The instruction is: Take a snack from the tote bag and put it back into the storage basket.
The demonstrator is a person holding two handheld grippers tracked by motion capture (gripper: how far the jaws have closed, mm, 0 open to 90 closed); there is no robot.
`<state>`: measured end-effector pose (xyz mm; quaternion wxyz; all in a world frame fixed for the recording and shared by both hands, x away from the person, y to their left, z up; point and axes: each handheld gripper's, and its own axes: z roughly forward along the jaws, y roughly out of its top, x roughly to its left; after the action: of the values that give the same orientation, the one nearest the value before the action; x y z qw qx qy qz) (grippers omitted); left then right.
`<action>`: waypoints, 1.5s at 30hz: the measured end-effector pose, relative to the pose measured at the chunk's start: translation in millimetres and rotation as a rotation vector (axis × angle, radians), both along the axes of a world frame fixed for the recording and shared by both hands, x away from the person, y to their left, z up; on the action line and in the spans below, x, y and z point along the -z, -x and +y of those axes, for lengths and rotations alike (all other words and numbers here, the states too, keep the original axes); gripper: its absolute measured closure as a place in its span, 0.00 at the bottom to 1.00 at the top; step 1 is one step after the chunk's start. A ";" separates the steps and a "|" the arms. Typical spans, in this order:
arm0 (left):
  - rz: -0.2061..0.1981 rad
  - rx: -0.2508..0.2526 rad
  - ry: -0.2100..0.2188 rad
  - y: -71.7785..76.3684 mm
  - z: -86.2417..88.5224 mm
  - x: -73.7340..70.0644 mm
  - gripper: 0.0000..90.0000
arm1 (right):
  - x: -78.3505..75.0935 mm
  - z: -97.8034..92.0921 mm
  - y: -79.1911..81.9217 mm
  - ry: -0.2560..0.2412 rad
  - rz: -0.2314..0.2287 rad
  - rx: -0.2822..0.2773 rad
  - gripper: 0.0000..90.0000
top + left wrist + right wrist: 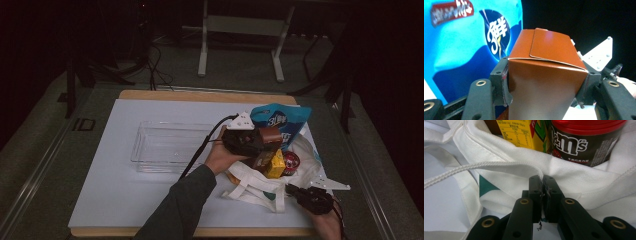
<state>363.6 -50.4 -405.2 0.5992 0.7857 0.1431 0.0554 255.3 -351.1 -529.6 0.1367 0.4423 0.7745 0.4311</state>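
**Brown carton held above the tote bag**

The left gripper (pixel 546 75) is clamped on the brown carton (pixel 546 82), holding it just above the white tote bag (pixel 260 185). The right gripper (pixel 542 185) pinches the bag's near edge. A clear tray (pixel 170 145) sits left of the bag.

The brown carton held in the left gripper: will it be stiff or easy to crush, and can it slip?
The brown carton is probably thin card: its top flap bows, so a hard squeeze may dent it. Its glossy faces might slip, though the left gripper clamps both sides.
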 end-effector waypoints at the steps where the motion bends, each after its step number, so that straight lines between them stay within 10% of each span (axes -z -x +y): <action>1: -0.001 -0.003 0.009 0.4 1.2 -1.8 0.46 | 0.0 0.0 0.0 0.000 0.001 0.000 0.95; 32: 0.004 -0.002 0.146 11.2 53.9 -42.8 0.47 | 0.4 0.1 -0.1 -0.001 -0.002 0.002 0.95; 45: -0.010 -0.020 0.125 13.4 79.3 -56.2 0.47 | 0.5 0.1 -0.1 -0.004 0.000 0.003 0.95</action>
<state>350.2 28.8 -349.0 0.6474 0.7450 0.1509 0.0563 255.3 -351.1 -530.1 0.1365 0.4435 0.7731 0.4325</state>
